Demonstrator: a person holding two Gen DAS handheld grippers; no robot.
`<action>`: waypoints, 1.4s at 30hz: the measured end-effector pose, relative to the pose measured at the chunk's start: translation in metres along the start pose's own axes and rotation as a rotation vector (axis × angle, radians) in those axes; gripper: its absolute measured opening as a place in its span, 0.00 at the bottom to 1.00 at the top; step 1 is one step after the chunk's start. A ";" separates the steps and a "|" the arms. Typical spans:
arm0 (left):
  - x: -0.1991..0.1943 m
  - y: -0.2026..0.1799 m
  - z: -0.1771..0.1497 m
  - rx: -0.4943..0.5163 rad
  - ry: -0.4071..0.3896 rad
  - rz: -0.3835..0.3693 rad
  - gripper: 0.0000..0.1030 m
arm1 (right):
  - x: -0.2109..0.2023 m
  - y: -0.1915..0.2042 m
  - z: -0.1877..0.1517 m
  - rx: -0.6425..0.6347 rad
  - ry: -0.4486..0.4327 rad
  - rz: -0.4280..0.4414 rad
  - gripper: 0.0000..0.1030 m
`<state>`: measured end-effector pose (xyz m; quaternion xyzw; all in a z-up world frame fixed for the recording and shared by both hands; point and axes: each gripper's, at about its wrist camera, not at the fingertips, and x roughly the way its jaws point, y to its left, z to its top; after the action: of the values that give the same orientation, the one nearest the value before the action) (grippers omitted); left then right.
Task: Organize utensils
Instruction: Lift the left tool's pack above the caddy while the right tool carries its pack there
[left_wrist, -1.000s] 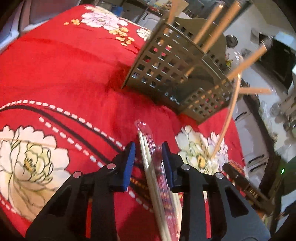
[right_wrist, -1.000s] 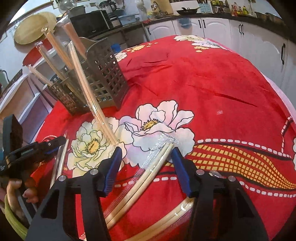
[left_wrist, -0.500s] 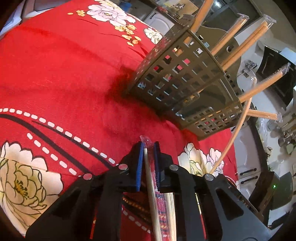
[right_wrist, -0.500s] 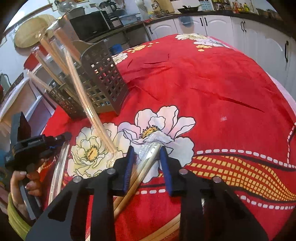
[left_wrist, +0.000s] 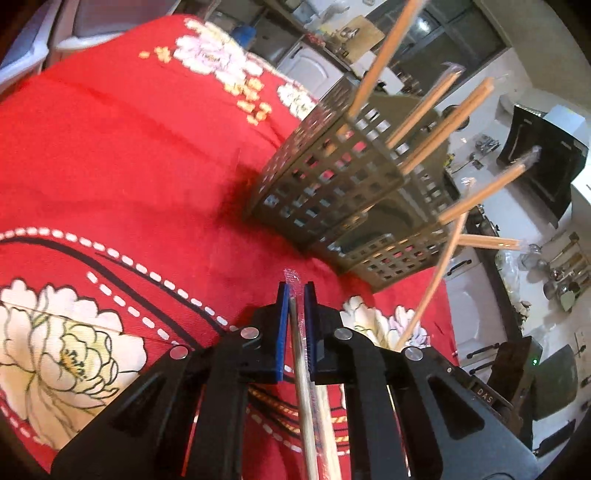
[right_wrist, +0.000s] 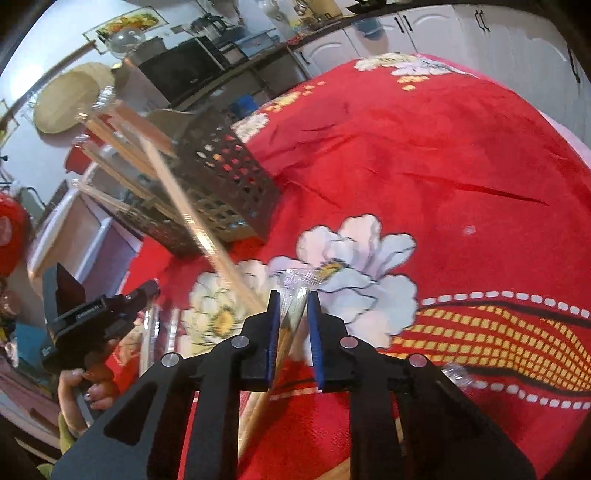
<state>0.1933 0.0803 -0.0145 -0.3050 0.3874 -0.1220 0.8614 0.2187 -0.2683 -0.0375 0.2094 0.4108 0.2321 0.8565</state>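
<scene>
A grey perforated utensil caddy (left_wrist: 332, 188) stands on the red flowered tablecloth (left_wrist: 110, 147), with several wrapped chopstick pairs sticking out of it. It also shows in the right wrist view (right_wrist: 221, 192). My left gripper (left_wrist: 295, 295) is shut on a plastic-wrapped pair of chopsticks (left_wrist: 303, 376), held just above the cloth, short of the caddy. My right gripper (right_wrist: 293, 302) is shut on another wrapped pair of chopsticks (right_wrist: 291, 314). One long wrapped pair (right_wrist: 192, 218) leans from the cloth against the caddy. The left gripper's body (right_wrist: 96, 317) shows at the left of the right wrist view.
More wrapped chopsticks (right_wrist: 159, 332) lie on the cloth near the table's left edge. White kitchen cabinets (right_wrist: 461, 40), a black microwave (right_wrist: 181, 74) and counter clutter stand beyond the table. The table edge drops off just behind the caddy.
Both grippers went from open to shut on their wrapped chopstick pairs. Both have lifted and tilted, and the left one has come nearer the caddy.
</scene>
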 end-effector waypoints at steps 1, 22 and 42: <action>-0.005 -0.002 0.001 0.007 -0.010 -0.006 0.03 | -0.003 0.005 0.000 -0.007 -0.007 0.010 0.14; -0.086 -0.062 0.013 0.148 -0.214 -0.069 0.03 | -0.062 0.116 0.005 -0.282 -0.167 0.096 0.08; -0.133 -0.114 0.048 0.262 -0.374 -0.107 0.02 | -0.090 0.187 0.041 -0.460 -0.355 0.137 0.06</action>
<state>0.1427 0.0708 0.1590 -0.2280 0.1853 -0.1580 0.9427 0.1595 -0.1763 0.1435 0.0744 0.1762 0.3361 0.9222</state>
